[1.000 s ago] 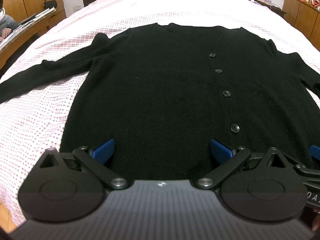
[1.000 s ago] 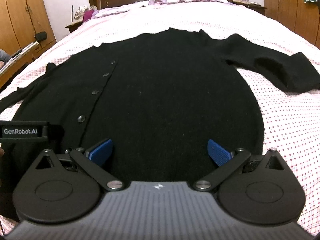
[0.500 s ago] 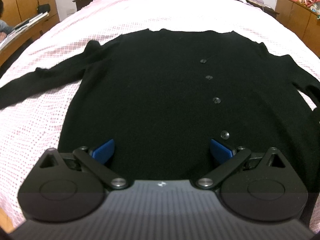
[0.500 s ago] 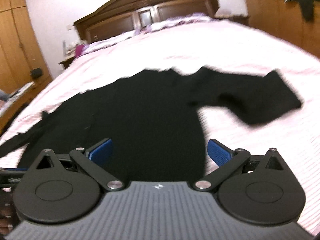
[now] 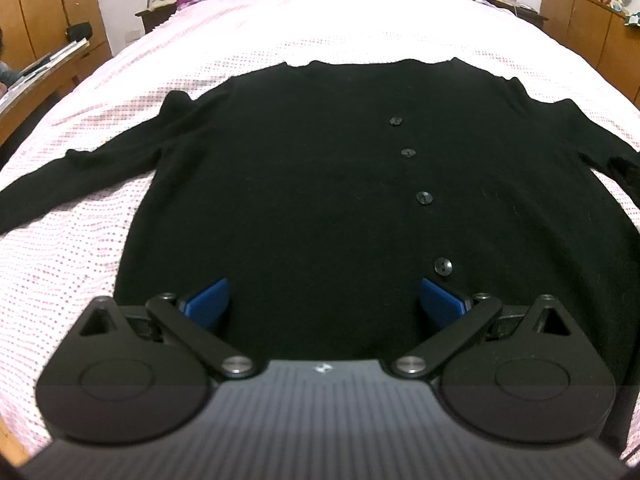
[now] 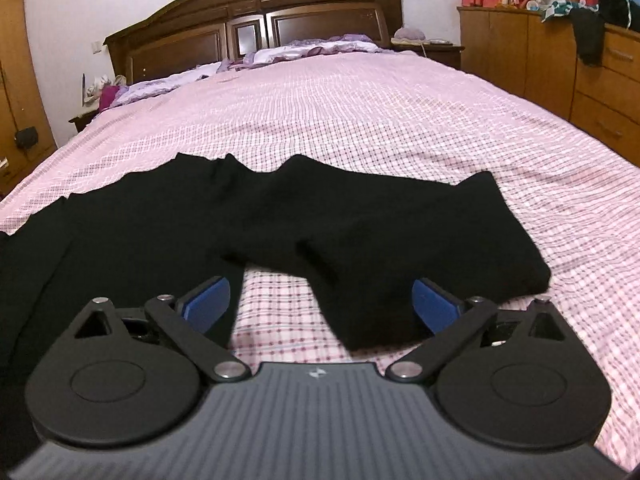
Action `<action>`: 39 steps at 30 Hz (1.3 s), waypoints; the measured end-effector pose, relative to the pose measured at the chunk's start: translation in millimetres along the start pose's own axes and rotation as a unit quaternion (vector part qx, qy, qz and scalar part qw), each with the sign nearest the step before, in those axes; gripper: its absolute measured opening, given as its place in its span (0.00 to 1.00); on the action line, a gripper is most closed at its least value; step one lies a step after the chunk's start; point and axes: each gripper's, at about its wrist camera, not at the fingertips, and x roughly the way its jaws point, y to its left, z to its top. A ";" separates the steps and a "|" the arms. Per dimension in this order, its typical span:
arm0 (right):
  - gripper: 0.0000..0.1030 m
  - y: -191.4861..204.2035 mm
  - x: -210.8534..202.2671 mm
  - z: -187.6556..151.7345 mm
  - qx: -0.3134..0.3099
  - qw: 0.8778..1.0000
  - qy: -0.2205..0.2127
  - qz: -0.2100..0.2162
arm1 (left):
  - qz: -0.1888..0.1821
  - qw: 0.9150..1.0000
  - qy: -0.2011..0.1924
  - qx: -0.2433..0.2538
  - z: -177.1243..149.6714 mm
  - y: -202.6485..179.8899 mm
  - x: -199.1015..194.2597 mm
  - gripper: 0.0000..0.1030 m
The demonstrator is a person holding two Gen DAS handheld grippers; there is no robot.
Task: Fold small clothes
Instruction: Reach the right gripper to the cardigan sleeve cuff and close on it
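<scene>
Black cardigan (image 5: pixel 320 208) spread flat, buttoned front up, on the pink-checked bed (image 6: pixel 360 112), hem nearest; left tool (image 5: pixel 324 300) spread wide apart over the hem, holding nothing; right tool (image 6: pixel 320 304) likewise wide apart and empty, facing the right sleeve (image 6: pixel 400 240). Likely trouble: pinching only 1 knit layer, or dragging the sleeve, so bunching the body and skewing the fold.

Black buttoned cardigan (image 5: pixel 320 208) flat, sleeves spread, on bed.

The cardigan (image 5: pixel 320 200) lies flat on the bed (image 5: pixel 360 40), sleeves spread to both sides, headboard (image 6: pixel 256 28) behind.
</scene>
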 end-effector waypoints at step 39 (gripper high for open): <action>0.30 -13.4 48.7 -13.1 0.000 0.997 -0.016 -0.070 | -0.013 0.999 -0.028 0.021 -17.4 1.2 23.2 1.00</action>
